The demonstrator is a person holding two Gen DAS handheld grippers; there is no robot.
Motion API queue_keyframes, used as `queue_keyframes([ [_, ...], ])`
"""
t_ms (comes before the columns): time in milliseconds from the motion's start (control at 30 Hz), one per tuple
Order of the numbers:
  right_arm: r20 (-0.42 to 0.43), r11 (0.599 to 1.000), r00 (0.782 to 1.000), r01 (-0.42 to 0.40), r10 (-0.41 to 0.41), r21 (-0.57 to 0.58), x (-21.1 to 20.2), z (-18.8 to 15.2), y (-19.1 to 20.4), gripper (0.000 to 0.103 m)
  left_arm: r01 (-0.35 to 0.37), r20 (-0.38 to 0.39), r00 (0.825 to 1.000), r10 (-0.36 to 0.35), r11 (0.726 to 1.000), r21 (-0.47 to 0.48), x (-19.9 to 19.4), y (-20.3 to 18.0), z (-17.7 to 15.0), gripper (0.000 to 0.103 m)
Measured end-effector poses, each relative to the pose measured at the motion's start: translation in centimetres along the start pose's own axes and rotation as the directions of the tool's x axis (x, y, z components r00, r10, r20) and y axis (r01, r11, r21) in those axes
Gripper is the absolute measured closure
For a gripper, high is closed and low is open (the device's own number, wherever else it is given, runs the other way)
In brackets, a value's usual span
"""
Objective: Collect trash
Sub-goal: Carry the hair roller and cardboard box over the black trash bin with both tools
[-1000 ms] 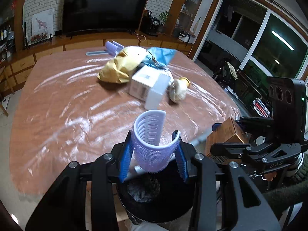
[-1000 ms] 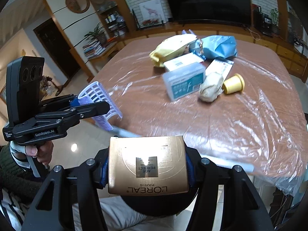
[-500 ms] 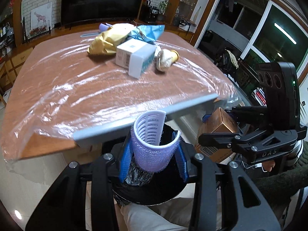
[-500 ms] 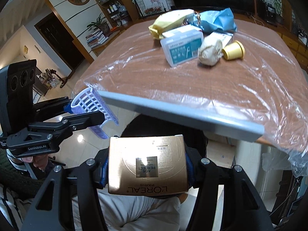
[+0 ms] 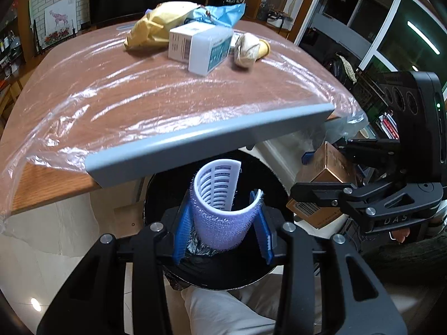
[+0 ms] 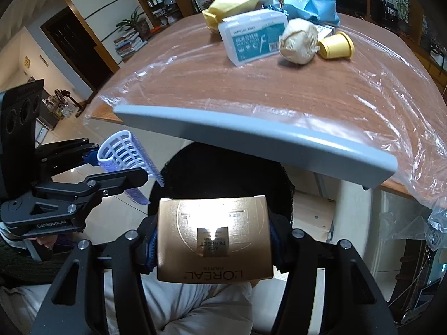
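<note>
Both views look forward along their own fingers from below the near edge of the bench, tilted down over a black bin close beneath the lenses. The left wrist camera sits behind the left hand-held gripper and faces across the bench toward the far wall, with the right hand-held gripper close at its right edge. The right wrist camera sits behind the right hand-held gripper and sees the left hand-held gripper at its left edge. Both share the bin, the grey bench edge, and the far pile of items, including the white box.
</note>
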State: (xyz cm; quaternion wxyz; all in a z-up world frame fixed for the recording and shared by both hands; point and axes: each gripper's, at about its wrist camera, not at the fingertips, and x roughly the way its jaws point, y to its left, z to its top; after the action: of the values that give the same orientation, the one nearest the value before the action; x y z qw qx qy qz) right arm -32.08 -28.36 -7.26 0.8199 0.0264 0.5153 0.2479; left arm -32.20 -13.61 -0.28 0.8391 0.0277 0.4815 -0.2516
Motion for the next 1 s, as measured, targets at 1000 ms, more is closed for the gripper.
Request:
queue_keyframes([
  [1000, -0.012, 0.995, 0.996, 0.09, -0.09, 0.046, 3.3, -0.8, 1.0, 0.045, -0.06, -0.071, 0.996, 0.061, 0.998, 0.02, 3.5, 1.3, -1.0, 0.061],
])
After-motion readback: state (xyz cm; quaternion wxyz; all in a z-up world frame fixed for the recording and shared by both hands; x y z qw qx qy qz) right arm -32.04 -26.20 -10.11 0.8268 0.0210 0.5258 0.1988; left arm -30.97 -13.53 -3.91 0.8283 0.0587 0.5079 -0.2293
